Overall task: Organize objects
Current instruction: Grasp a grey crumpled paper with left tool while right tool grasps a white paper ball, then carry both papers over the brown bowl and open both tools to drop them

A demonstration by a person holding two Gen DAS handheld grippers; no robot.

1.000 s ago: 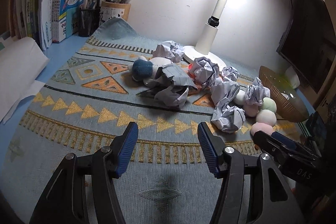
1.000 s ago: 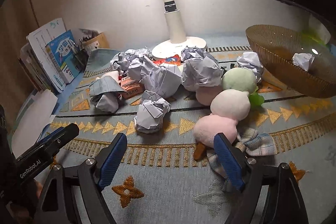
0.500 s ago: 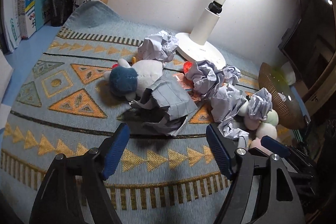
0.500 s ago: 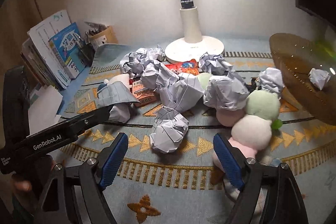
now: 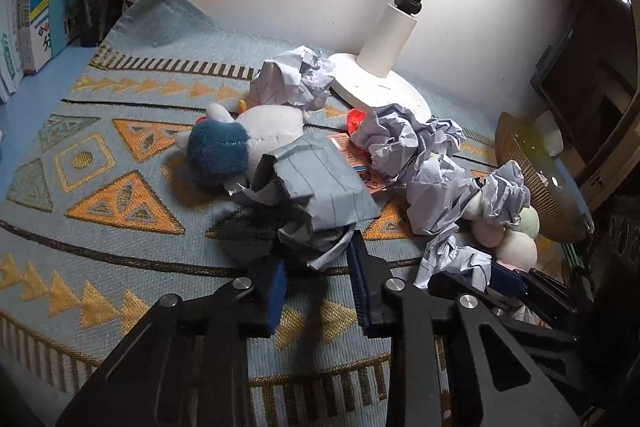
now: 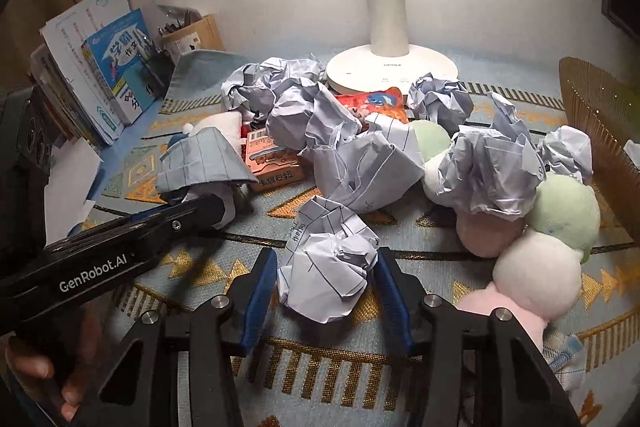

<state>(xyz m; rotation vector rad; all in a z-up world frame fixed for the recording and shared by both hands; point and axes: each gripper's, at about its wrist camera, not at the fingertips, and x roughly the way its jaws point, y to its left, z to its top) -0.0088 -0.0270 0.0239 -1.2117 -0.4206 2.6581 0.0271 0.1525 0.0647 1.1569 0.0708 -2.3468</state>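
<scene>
Crumpled paper (image 6: 326,267) amid plush toys (image 6: 536,259), lamp base (image 6: 392,67)

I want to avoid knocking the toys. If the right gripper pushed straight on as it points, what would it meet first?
The crumpled paper ball already between the right gripper pads; beyond it, probably the larger paper wad.

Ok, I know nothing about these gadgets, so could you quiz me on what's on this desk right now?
1. True or false: the lamp is lying on its side.
2. What sits between the fingers of the right gripper? A) a paper ball B) a pen C) a book
3. Fill in: the blue-headed soft toy lies on a patterned ___.

Key: 1 false, it stands upright. 2 A; the fingers have just been closing on it. 3 cloth.
</scene>
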